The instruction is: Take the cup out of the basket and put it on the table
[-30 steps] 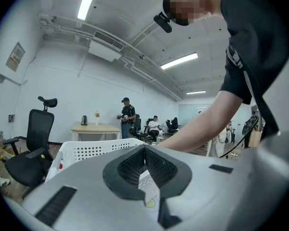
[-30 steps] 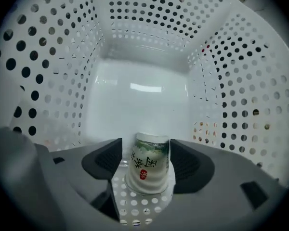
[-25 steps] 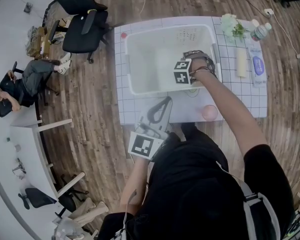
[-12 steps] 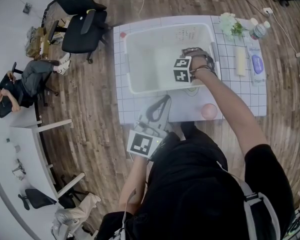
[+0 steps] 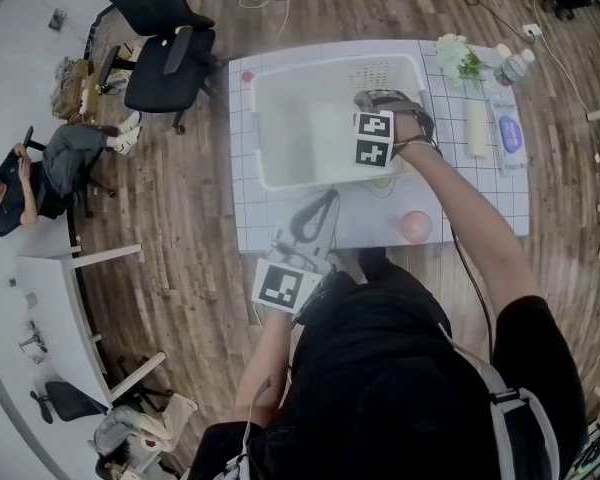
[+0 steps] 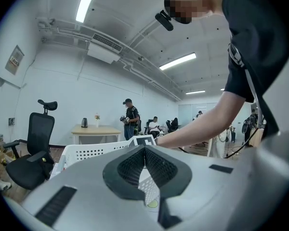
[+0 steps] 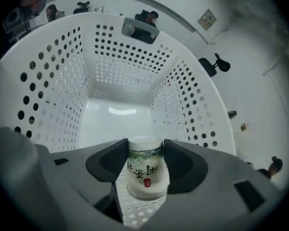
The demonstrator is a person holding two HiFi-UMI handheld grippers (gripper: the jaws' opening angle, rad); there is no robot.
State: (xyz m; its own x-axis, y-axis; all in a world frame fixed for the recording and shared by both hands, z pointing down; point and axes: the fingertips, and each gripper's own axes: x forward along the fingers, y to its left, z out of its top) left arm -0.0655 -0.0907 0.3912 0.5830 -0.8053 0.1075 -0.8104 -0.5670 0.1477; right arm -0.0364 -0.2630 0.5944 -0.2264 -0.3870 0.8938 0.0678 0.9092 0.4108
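Observation:
In the right gripper view a small white cup [image 7: 145,172] with a green band and dark characters sits between my right gripper's [image 7: 145,150] pads, which are shut on it. It hangs above the floor of the white perforated basket [image 7: 120,76]. The head view shows that gripper [image 5: 380,108] over the basket's [image 5: 280,118] right side, where its marker cube hides the cup. My left gripper [image 5: 329,199] rests on the near part of the white gridded table [image 5: 480,198], and its jaws meet at the tips [image 6: 144,148] with nothing in them.
A pink cup [image 5: 416,226] stands on the table near the front edge. Flowers [image 5: 458,56], a bottle [image 5: 517,63], a cream cylinder [image 5: 477,128] and a blue-printed pack [image 5: 509,133] line the right side. An office chair [image 5: 165,43] and a seated person [image 5: 30,173] are to the left.
My right gripper has risen inside the basket and tilted, so its marker cube has shifted up and slightly right in the picture. The left gripper has kept still.

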